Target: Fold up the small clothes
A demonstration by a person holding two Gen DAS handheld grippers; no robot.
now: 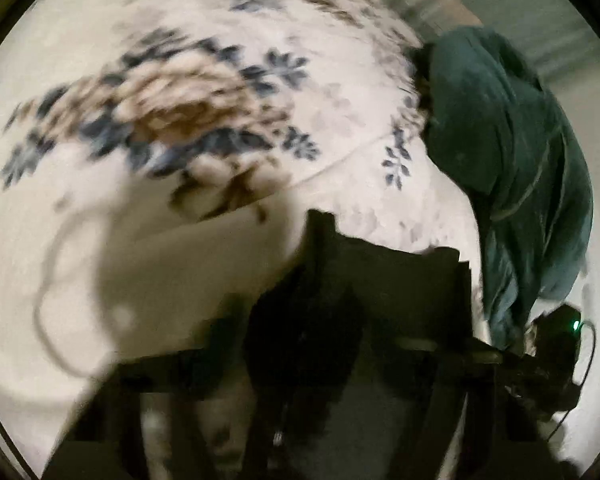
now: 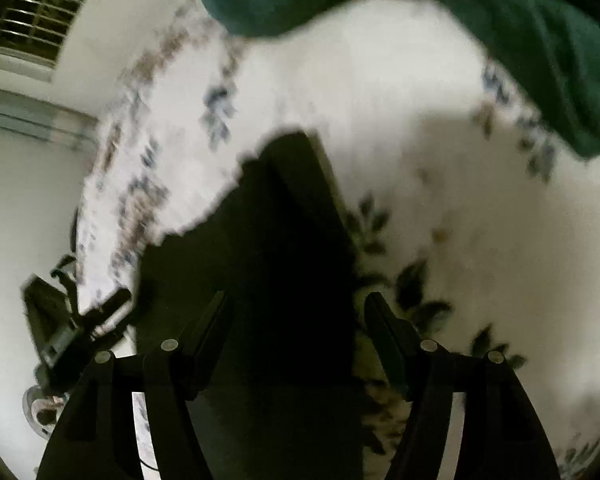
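Black garment matt cloth; teal garment soft, matt; floral bedsheet cloth.

Black garment (dark, blurred) on floral sheet

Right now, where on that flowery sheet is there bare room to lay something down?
The flowered sheet lies bare in the middle, between the green garment at its far edge and the black garment. It is crowded by the right claw, open around that black cloth; the left claw is buried in dark cloth.

Blurred dark garment and teal cloth over floral sheet.
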